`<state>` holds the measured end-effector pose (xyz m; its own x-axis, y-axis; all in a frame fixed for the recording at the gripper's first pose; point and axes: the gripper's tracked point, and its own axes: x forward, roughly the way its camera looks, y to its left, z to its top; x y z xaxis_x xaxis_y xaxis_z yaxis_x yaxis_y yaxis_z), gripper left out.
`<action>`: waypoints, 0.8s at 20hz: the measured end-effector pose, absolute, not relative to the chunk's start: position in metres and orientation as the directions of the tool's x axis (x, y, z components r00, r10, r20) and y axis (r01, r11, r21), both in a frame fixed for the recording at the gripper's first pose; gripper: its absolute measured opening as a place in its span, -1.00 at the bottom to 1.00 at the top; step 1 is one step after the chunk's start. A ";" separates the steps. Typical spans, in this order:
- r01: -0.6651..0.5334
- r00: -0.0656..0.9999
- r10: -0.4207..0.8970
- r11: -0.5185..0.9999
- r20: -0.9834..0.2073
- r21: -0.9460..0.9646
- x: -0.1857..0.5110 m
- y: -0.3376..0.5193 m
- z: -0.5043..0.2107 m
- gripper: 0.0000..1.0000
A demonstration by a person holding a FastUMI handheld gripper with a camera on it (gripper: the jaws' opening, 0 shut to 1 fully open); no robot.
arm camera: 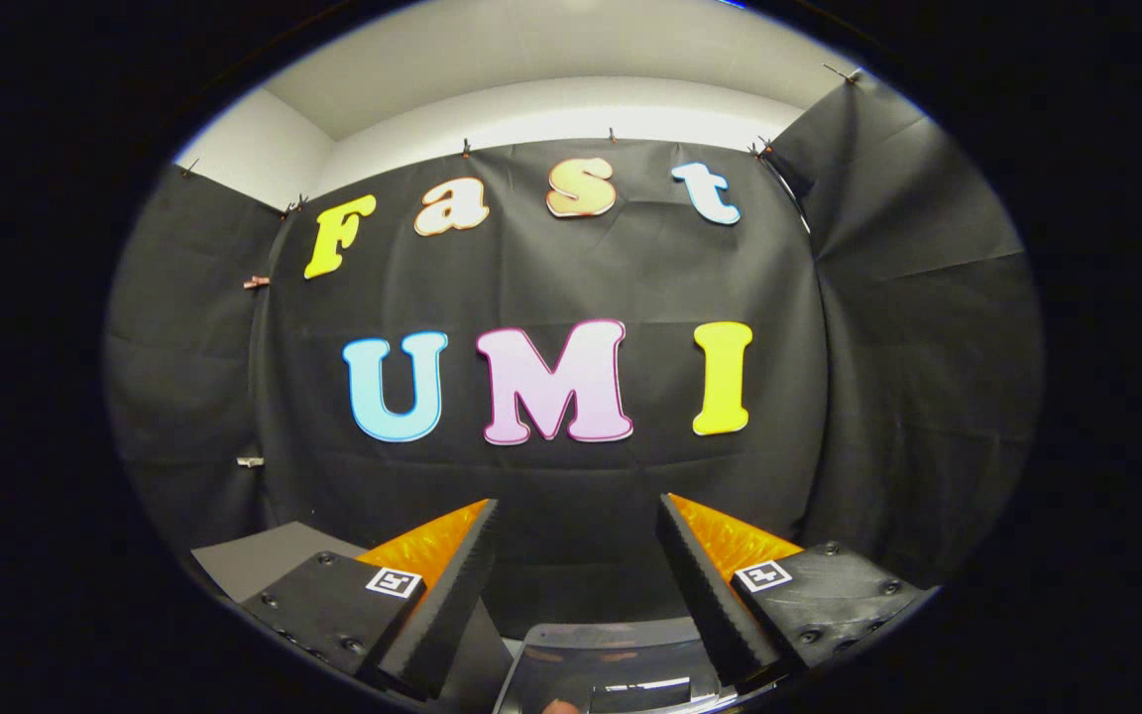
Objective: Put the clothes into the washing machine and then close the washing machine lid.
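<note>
Jaws [579,511] wide apart, empty; glossy grey surface [611,645] between them, cut off, unidentifiable; booth wall [581,268] beyond.

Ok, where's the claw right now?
The claw hangs open and empty, facing the black cloth wall, with a shiny grey surface low between its fingers.
</note>
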<state>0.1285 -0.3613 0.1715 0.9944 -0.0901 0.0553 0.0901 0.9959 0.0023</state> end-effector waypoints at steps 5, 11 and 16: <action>0.095 0.991 -0.091 0.995 0.097 -0.041 0.124 -0.357 0.192 0.97; 0.078 0.992 -0.076 0.997 0.100 -0.019 0.117 -0.349 0.198 0.97; 0.073 0.993 -0.072 0.997 0.099 -0.012 0.114 -0.352 0.198 0.97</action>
